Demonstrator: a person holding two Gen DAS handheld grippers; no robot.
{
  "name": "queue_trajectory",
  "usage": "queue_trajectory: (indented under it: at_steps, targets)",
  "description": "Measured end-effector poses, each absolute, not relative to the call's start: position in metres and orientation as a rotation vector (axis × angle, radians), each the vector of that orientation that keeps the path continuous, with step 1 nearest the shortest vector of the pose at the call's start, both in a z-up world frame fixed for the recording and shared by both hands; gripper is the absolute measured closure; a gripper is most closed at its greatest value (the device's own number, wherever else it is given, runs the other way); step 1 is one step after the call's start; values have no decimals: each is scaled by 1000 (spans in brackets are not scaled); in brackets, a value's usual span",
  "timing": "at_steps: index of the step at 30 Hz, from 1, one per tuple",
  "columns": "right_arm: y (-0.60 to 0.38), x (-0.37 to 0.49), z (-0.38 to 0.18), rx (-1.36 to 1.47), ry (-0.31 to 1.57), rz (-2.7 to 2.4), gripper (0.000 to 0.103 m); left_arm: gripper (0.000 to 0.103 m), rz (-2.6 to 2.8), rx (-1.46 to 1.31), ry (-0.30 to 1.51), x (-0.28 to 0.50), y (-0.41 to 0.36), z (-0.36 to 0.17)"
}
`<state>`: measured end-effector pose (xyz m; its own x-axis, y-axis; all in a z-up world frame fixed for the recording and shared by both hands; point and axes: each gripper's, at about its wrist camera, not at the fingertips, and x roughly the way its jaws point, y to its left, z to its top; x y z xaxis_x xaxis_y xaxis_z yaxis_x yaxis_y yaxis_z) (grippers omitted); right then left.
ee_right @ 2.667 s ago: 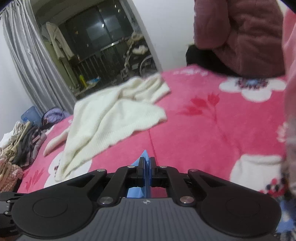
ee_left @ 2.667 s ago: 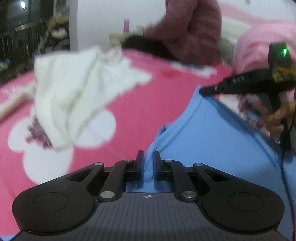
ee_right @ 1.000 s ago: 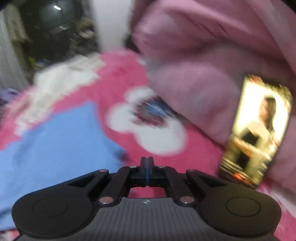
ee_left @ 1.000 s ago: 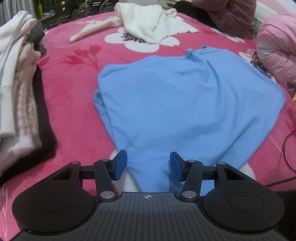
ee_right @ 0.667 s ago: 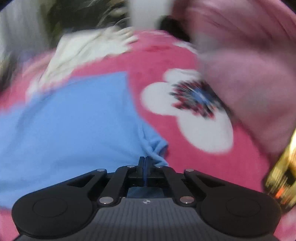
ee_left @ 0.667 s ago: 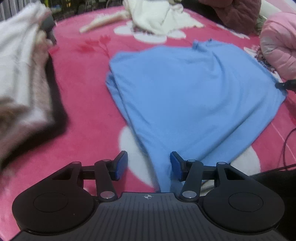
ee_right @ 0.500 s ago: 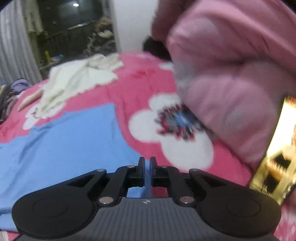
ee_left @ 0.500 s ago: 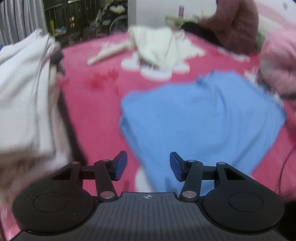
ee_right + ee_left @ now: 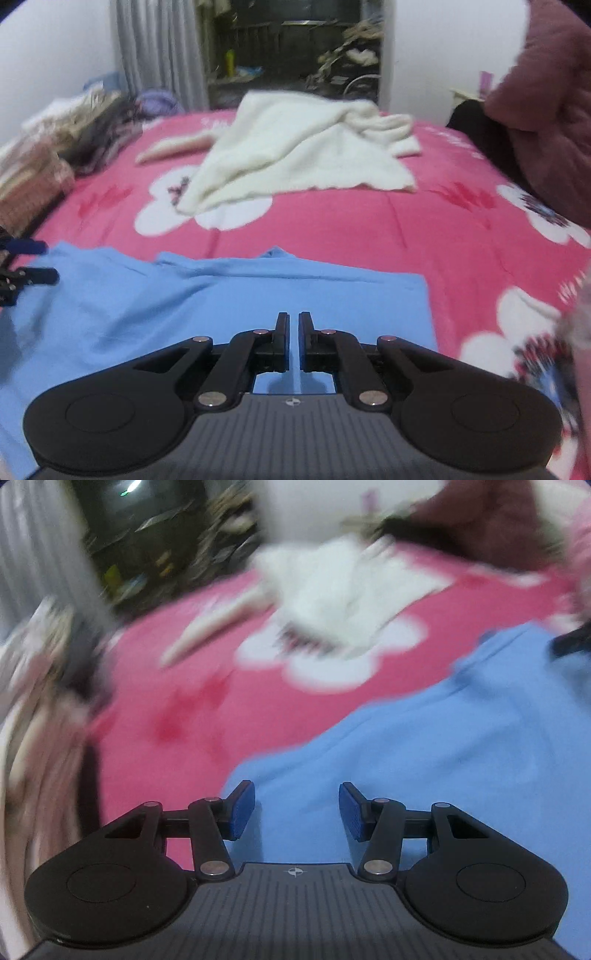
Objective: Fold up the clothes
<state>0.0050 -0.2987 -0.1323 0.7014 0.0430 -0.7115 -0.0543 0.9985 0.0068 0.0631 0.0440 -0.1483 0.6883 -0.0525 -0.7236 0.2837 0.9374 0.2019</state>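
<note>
Spread on a pink flowered bedspread [image 9: 369, 229], a blue shirt [image 9: 184, 306] is seen unfolded; the left gripper [image 9: 296, 809] is held open above it, the right gripper [image 9: 291, 332] nearly closed, empty. A white sweater [image 9: 295, 151] is left untouched.

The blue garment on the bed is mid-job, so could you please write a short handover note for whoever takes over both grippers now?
Left gripper: open, empty, over the near left edge of the blue garment.
Right gripper: nearly shut, nothing clamped, over the garment's near right part.
Blue garment: spread mostly flat on the pink floral bedspread, collar pointing away, some wrinkles on its left.
White knit sweater: crumpled farther back, unfolded.
Clothes pile: at the bed's left edge.
Done: blue garment laid out.
Left: fold it, then probably the white sweater.
</note>
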Motion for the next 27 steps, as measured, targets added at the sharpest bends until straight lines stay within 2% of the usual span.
queue_trajectory:
  at_steps: [1, 2, 5, 7, 8, 13, 16, 19, 21, 22, 23, 24, 27]
  targets:
    - [-308, 14, -142, -22, 813, 18, 98, 51, -163, 267, 831, 65, 56, -154]
    - [-324, 19, -151, 10, 823, -17, 103, 48, -150, 242, 836, 63, 64, -154]
    - [-363, 22, -157, 148, 798, -85, 103, 44, -119, 188, 845, 57, 83, -151]
    - [-364, 21, -149, 82, 781, -139, 103, 45, -109, 187, 835, 54, 85, -144]
    - [-364, 20, -145, 64, 774, -145, 99, 45, -103, 203, 817, 51, 84, -139]
    - [-337, 17, -124, 54, 734, -8, 98, 46, -179, 298, 635, 41, 58, -116]
    - [-308, 35, -130, 59, 786, 137, 98, 46, -304, 328, 591, 45, 27, -117]
    - [-292, 60, -150, 65, 853, 168, 98, 47, -370, 273, 687, 70, 7, -139]
    - [-302, 71, -158, 121, 838, 140, 103, 49, -352, 242, 749, 88, 4, -156]
    - [-312, 72, -158, 157, 824, 97, 103, 47, -321, 199, 761, 96, 15, -161]
    - [-322, 71, -157, 194, 809, 39, 103, 41, -299, 133, 781, 102, 30, -160]
    - [-333, 69, -155, 223, 798, -6, 99, 40, -278, 68, 801, 108, 46, -160]
    - [-365, 56, -152, 293, 776, -118, 99, 40, -255, -78, 828, 113, 82, -151]
